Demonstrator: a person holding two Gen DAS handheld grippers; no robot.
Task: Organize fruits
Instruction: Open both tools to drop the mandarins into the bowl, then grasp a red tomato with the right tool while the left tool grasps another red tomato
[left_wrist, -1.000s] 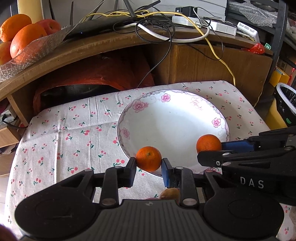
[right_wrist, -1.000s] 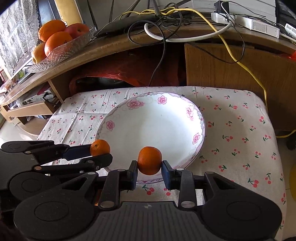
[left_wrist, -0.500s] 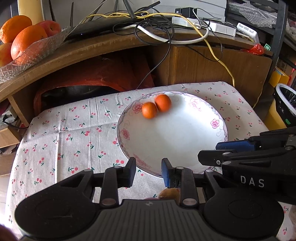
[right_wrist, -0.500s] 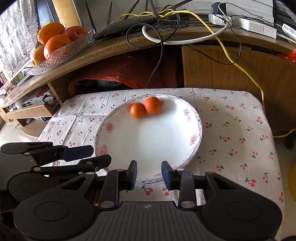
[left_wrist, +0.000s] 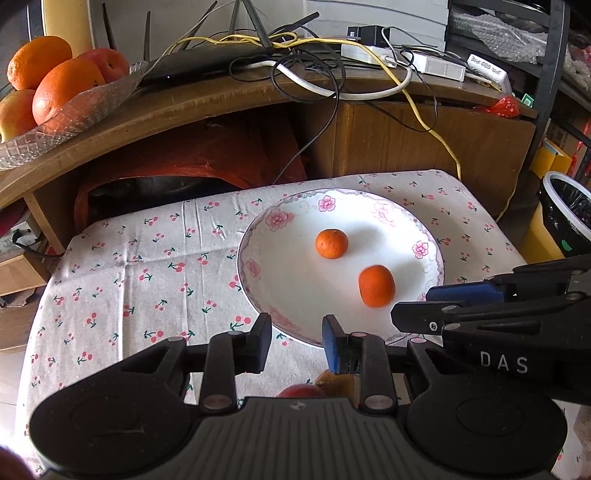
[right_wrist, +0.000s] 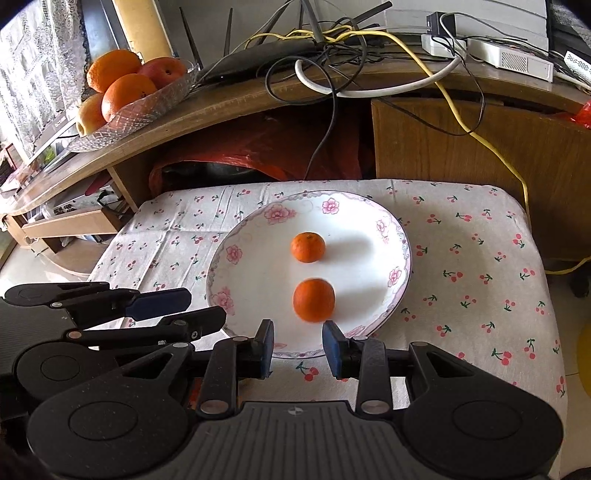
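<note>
Beyond empty right tongs, two tangerines, plate

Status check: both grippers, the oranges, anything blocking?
Left gripper open, empty. Right gripper open, empty. Two small oranges, far one and near one, apart in the floral plate. Nothing blocking.

Glossy plate, printed cloth

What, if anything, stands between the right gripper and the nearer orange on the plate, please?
Nothing visible does. The right gripper is open at the near rim of the plate, and the nearer orange lies just ahead of its fingertips, with only bare plate between.
</note>
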